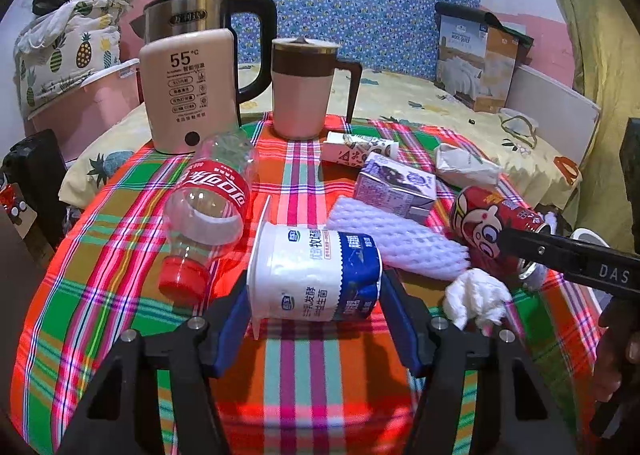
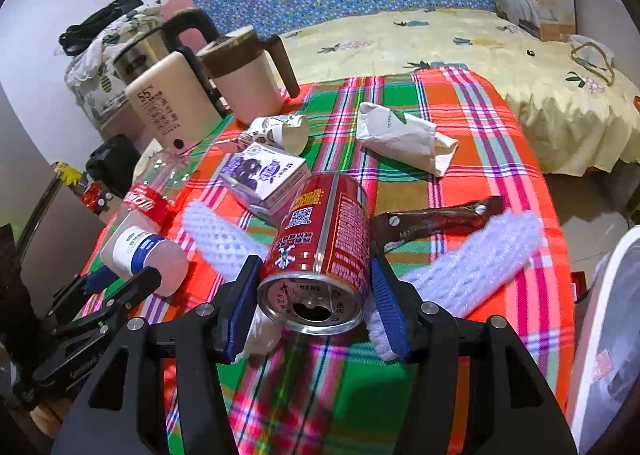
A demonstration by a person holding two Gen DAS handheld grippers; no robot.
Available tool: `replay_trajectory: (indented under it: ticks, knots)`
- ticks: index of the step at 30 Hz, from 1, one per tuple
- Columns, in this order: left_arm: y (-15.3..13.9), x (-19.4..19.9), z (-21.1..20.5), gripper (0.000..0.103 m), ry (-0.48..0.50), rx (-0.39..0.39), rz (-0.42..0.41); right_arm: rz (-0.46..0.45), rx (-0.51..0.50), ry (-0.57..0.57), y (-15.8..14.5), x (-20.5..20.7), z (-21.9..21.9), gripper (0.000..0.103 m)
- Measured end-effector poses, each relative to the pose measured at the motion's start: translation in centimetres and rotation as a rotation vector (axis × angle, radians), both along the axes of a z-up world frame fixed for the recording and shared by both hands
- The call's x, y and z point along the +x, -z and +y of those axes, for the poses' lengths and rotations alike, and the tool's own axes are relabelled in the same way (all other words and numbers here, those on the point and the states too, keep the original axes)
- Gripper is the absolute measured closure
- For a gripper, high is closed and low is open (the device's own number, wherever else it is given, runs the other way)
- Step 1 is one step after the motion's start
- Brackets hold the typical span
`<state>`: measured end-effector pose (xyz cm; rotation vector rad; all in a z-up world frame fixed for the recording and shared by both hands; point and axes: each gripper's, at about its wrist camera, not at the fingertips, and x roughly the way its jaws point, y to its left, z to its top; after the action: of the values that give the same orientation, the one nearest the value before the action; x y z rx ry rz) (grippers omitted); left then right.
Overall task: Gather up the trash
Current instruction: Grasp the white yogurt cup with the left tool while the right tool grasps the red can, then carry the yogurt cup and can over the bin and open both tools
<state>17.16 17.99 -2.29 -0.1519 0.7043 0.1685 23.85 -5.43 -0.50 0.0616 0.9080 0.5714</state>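
Note:
My left gripper (image 1: 314, 287) is shut on a white and blue yogurt cup (image 1: 316, 275) lying on its side on the plaid tablecloth (image 1: 300, 375). My right gripper (image 2: 312, 295) is shut on a red drink can (image 2: 320, 251), its open top facing the camera. That can (image 1: 488, 227) shows in the left wrist view with the right gripper's finger (image 1: 560, 255) across it. Other trash lies around: an empty cola bottle (image 1: 208, 207), white foam netting (image 1: 396, 239), a purple milk carton (image 1: 396, 185), a crumpled tissue (image 1: 476, 295), a crushed paper cup (image 1: 356, 149) and a white paper bag (image 1: 464, 165).
A steel kettle (image 1: 188, 19), a beige 55°C warmer (image 1: 188, 91) and a lidded mug (image 1: 304, 87) stand at the table's far side. A brown wrapper (image 2: 436, 221) and more foam netting (image 2: 476, 263) lie right of the can. A white bin's rim (image 2: 604, 335) is at far right. A bed (image 2: 440, 43) lies behind.

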Motion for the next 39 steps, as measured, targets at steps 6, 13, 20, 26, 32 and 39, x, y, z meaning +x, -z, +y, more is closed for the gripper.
replay_trajectory:
  ticks: [6, 13, 20, 26, 32, 39]
  knots:
    - [-1.1, -1.8, -1.4, 0.039, -0.001, -0.010, -0.026, -0.045, 0.023, -0.020, -1.2, -2.0, -1.4, 0.047]
    - [-2.3, -3.8, -3.6, 0.039, 0.017, -0.026, -0.050, -0.061, 0.054, -0.025, -1.9, -3.7, -3.1, 0.048]
    - [-3.3, -5.0, -6.4, 0.039, 0.065, -0.033, -0.066, -0.096, 0.078, -0.004, -2.9, -5.4, -5.5, 0.048]
    - [-3.6, -5.3, -9.5, 0.039, 0.129, -0.042, -0.067, -0.114, 0.091, 0.023, -3.3, -6.8, -7.8, 0.048]
    - [-3.8, -5.2, -12.7, 0.039, 0.199, -0.047, -0.064, -0.120, 0.089, 0.077, -3.4, -7.8, -10.7, 0.048]
    - [-3.7, -4.3, -16.7, 0.039, 0.290, -0.054, -0.053, -0.133, 0.083, 0.155, -3.5, -8.3, -14.1, 0.048]
